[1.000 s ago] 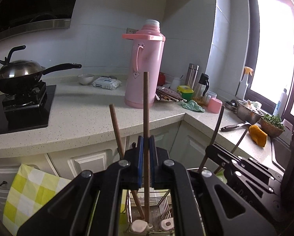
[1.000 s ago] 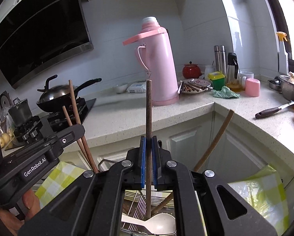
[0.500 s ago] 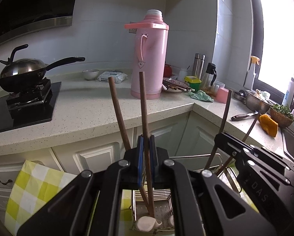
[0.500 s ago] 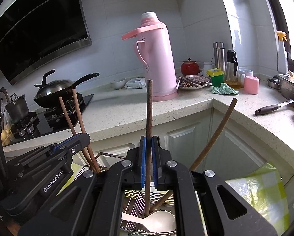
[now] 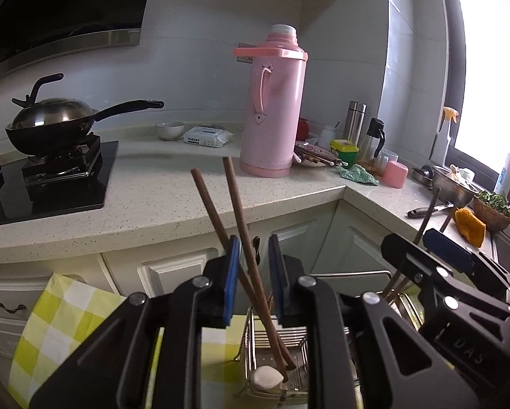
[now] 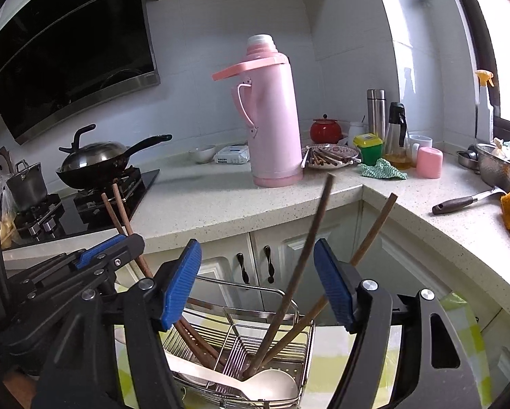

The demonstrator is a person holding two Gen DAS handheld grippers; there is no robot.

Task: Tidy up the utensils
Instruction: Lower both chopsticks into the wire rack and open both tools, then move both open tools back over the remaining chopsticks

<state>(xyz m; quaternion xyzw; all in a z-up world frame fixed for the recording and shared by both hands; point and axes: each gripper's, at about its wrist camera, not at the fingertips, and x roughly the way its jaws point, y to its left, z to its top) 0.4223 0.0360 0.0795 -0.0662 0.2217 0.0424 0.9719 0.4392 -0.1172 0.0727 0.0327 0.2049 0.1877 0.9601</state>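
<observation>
In the left wrist view my left gripper (image 5: pixel 255 272) has its jaws a little apart and opening. Two brown chopsticks (image 5: pixel 241 238) stand between its blue pads, leaning left, neither one pinched. Their lower ends rest in the wire utensil basket (image 5: pixel 255 323) beside a white spoon (image 5: pixel 266 375). In the right wrist view my right gripper (image 6: pixel 256 283) is opening wide. One chopstick (image 6: pixel 309 235) leans loose between its pads, and a second chopstick (image 6: pixel 374 231) leans behind the right pad. Both stand in the wire utensil basket (image 6: pixel 289 303) above the white spoon (image 6: pixel 272 387). The left gripper (image 6: pixel 108 248) shows at the left.
A pink thermos (image 5: pixel 272 116) stands on the speckled counter (image 5: pixel 152 197), with a wok (image 5: pixel 53 126) on the stove at the left. A plate of chopsticks (image 6: pixel 329 156), jars and a pink cup (image 6: pixel 429 162) sit further right. A yellow checked cloth (image 5: pixel 57 323) lies under the basket.
Both grippers have gone from shut on an upright chopstick to open. The released chopsticks now lean in the basket, the left one tipped left and the right one tipped right.
</observation>
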